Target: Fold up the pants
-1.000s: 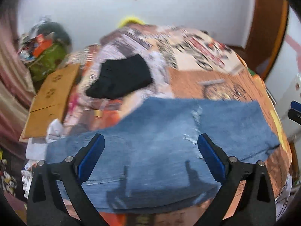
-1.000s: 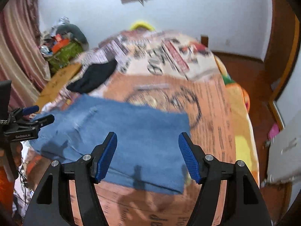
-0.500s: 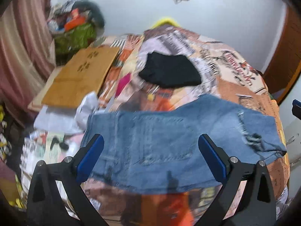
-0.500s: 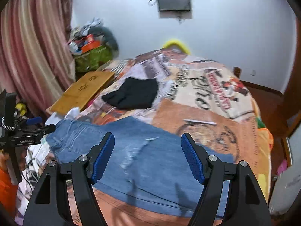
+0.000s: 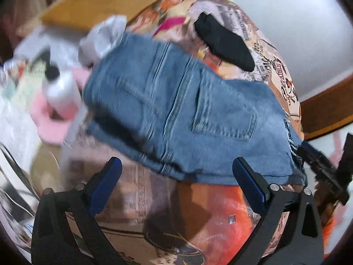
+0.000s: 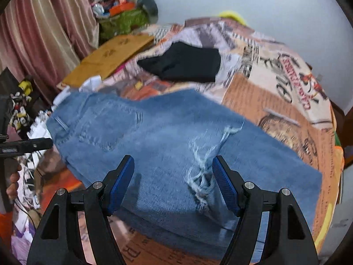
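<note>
Right wrist view: jeans (image 6: 167,145) lie beneath wide-open, empty right tongs (image 6: 173,183); left tongs (image 5: 176,176) likewise.

Both pictures are bright but smeared with blur, curved and dark at the edges, with soft shadows under the jeans (image 6: 167,145).

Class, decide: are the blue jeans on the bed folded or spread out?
Folded. The jeans lie doubled, a second denim layer showing beneath their near edge; neither gripper holds them.

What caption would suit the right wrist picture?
Open right claw over ripped jeans lying on a printed bedspread, black cloth behind.
</note>
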Demonstrator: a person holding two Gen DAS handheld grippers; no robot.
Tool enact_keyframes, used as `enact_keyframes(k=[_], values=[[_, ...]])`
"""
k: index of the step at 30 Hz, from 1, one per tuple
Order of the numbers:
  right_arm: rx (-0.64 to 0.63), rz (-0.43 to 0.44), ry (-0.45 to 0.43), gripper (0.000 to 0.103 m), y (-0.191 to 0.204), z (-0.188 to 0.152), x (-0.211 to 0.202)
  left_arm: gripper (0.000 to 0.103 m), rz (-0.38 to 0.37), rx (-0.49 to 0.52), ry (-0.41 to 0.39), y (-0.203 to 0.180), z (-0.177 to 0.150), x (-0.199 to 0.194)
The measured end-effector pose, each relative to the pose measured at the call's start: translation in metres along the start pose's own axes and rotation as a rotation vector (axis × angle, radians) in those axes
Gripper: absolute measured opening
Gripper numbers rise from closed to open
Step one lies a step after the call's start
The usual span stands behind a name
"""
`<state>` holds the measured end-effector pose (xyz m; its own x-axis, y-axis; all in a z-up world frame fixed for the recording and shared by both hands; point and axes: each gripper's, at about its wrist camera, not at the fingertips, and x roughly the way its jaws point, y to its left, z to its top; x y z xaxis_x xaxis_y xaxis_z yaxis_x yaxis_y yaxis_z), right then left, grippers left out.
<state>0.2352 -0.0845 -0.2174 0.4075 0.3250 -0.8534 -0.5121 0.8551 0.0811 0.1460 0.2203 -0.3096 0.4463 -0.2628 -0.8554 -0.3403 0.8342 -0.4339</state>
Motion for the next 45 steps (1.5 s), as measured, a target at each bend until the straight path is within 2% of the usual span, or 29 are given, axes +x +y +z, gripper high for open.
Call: enact_keyframes(k=[3,6,10,18,21,23,25,29,34,39,45], values=[[0.007,0.001,0.033,0.07,-0.001,-0.006,0.008,0.101,-0.007,-0.031,0.027,0.009,-0.008,0.013],[0.02,0.021,0.056,0.07,-0.003,-0.011,0.013,0.101,-0.026,-0.044,0.017,0.011,-0.007,0.017],[0.02,0.046,0.067,0.073,-0.003,-0.012,0.016,0.102,-0.096,-0.074,0.013,0.014,0.005,0.033],[-0.009,0.045,0.067,0.075,0.004,-0.015,0.02,0.101,-0.151,-0.223,0.003,0.031,0.032,0.042],[-0.006,0.051,0.064,0.075,0.003,-0.015,0.02,0.076,-0.089,-0.245,-0.019,0.033,0.038,0.04],[-0.006,0.051,0.062,0.075,0.003,-0.015,0.02,0.046,-0.015,-0.244,-0.033,0.033,0.041,0.038],[-0.003,0.055,0.059,0.075,0.003,-0.015,0.02,0.043,-0.012,-0.232,-0.041,0.032,0.045,0.036],[0.018,0.067,0.045,0.074,0.0,-0.015,0.016,0.032,0.062,-0.136,-0.112,0.012,0.049,0.021],[0.091,0.101,-0.01,0.072,-0.014,-0.013,-0.007,0.026,0.153,0.023,-0.25,-0.036,0.053,-0.016],[0.151,0.06,-0.115,0.072,-0.044,-0.015,-0.05,0.024,0.133,0.134,-0.371,-0.086,0.062,-0.053],[0.263,-0.056,-0.159,0.072,-0.101,-0.038,-0.084,0.023,0.092,0.281,-0.472,-0.153,0.063,-0.082]])
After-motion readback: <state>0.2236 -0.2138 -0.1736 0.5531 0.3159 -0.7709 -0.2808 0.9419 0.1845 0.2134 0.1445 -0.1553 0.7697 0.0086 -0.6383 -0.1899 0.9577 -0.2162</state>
